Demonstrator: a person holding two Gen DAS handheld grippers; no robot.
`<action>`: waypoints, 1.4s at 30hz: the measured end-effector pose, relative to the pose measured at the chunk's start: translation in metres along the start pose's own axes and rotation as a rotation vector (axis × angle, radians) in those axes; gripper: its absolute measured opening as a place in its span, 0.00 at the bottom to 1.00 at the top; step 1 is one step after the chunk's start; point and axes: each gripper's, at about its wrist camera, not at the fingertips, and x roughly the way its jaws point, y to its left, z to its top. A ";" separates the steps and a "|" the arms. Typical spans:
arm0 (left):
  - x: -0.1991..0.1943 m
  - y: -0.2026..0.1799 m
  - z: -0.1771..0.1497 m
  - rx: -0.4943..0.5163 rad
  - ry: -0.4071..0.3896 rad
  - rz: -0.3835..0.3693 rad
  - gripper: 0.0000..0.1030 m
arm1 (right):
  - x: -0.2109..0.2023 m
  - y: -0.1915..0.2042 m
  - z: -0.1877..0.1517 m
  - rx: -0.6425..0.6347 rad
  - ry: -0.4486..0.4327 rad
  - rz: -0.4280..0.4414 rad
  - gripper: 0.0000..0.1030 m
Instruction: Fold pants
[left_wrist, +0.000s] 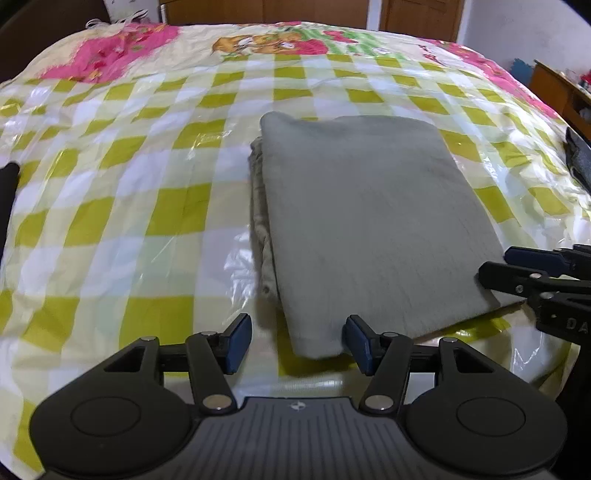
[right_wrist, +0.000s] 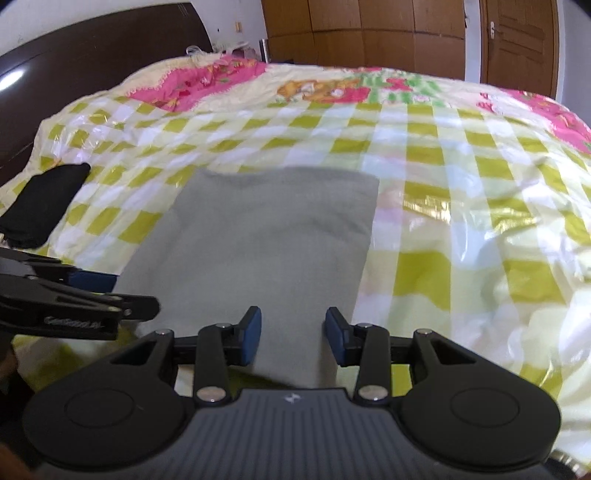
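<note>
Grey-green pants (left_wrist: 362, 221), folded flat

a wide bed (right_wrist: 461, 192) fills the room, spread with a cover (left_wrist: 147, 177) of yellow-green and white checks under a glossy clear plastic sheet (right_wrist: 436, 206) that catches the light. toward the far end the print turns pink (right_wrist: 199, 83) with cartoon figures. a dark brown headboard (right_wrist: 92, 44) rises on the left, with a bright glare on it. behind the bed stand wooden wardrobes (right_wrist: 362, 29) and a wooden door (right_wrist: 521, 40), with white wall (right_wrist: 229, 18) between. a wooden piece of furniture (left_wrist: 554, 88) sits at the right.
</note>
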 end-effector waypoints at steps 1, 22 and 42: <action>-0.004 0.000 -0.001 -0.012 -0.011 -0.002 0.66 | -0.001 0.000 -0.002 0.000 0.000 0.001 0.39; -0.029 0.004 -0.016 -0.081 -0.070 0.078 0.80 | -0.024 0.002 -0.022 0.010 -0.020 0.055 0.41; -0.053 0.009 -0.023 -0.138 -0.129 0.092 0.89 | -0.038 0.026 -0.024 -0.060 -0.053 0.132 0.41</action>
